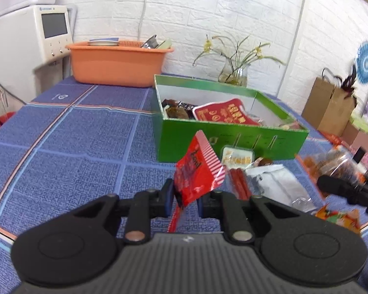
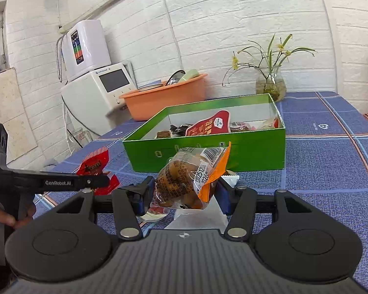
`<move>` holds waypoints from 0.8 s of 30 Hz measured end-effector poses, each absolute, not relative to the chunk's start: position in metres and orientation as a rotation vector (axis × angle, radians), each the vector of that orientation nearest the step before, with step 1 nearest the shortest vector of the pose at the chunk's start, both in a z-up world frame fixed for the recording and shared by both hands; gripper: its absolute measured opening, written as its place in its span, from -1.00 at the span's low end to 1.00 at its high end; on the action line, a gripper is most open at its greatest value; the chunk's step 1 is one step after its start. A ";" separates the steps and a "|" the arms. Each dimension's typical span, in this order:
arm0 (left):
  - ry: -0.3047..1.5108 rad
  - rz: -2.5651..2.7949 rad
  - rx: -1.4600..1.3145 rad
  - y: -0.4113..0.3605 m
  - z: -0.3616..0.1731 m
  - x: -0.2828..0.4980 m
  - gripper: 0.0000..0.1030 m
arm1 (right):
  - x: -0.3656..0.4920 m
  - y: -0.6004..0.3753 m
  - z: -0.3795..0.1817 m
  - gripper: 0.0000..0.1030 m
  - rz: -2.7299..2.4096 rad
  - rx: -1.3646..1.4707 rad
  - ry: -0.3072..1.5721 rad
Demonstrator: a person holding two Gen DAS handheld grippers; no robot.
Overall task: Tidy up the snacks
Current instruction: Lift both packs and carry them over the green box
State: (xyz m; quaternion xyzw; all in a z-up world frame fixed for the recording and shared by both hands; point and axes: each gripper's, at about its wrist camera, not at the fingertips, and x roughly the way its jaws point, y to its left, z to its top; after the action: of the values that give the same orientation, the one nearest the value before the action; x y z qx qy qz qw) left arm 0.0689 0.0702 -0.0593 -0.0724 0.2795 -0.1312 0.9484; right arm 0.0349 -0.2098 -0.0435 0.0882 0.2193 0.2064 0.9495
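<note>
While my left gripper (image 1: 184, 199) pinches a red striped-edge packet (image 1: 196, 174), my right gripper (image 2: 184, 197) clamps a clear, orange-edged pastry bag (image 2: 186, 181).

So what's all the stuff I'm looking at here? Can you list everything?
green box: one, open, mid-table, snack packets inside
large red packet: one, lying in the box
red striped packet: one, held up in front of the box
clear-and-orange snack bag: one, brown food inside, held up before the box
red sticks: a small bunch, on the table near the box
white packet: one, on the table beside the sticks
orange tub: one, far end, dishes inside
glass vase: one, yellow flowers, by the wall
white appliance: one, with screen, beside the table
tablecloth: blue checked
left gripper: black, pinching the red striped packet
right gripper: black, clamping the snack bag
</note>
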 end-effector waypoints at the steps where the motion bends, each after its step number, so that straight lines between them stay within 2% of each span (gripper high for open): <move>1: 0.565 -0.276 -0.171 0.073 -0.057 0.069 -0.74 | 0.035 -0.209 -0.043 0.73 0.425 0.179 0.446; 14: 0.498 -0.230 -0.137 0.064 -0.035 0.069 -0.74 | 0.050 -0.191 -0.048 0.73 0.523 0.269 0.513; 24: 0.389 -0.232 -0.028 0.030 -0.003 0.114 -0.74 | 0.084 -0.191 -0.015 0.73 0.464 0.193 0.381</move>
State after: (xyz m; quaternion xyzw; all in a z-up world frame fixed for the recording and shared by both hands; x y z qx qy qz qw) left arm 0.1140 0.0298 -0.0027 -0.0141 0.1926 -0.1152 0.9744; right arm 0.0837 -0.1907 -0.0153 0.0947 0.1872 0.2281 0.9508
